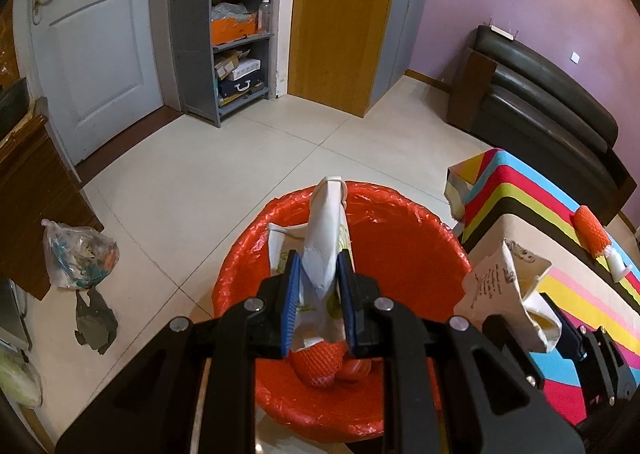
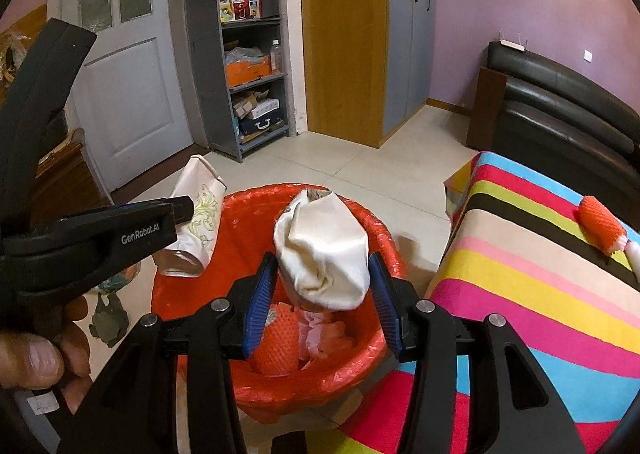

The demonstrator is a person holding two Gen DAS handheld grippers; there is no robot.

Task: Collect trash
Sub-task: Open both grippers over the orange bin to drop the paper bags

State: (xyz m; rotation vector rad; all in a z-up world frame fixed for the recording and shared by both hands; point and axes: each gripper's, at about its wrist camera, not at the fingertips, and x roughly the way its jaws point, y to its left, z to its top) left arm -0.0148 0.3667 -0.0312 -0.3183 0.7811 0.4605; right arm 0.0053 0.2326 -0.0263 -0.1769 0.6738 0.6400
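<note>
Both over the bin (image 1: 400,238): left gripper (image 1: 320,294) pinching a paper bag (image 1: 324,238), right gripper (image 2: 322,288) clamped on a crumpled carton (image 2: 324,250). Spread each pair of jaws only once centred above the liner. Then to the foam net (image 2: 600,228) at two o'clock on the striped table (image 2: 520,274).

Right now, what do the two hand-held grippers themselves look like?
Both match: black plastic frames with silver round bolts and blue ribbed pads on the fingers. The left hand-held gripper carries white "GenRobot.AI" lettering on its side, seen from the right wrist view. The right hand-held gripper looks the same. No cables visible.
</note>
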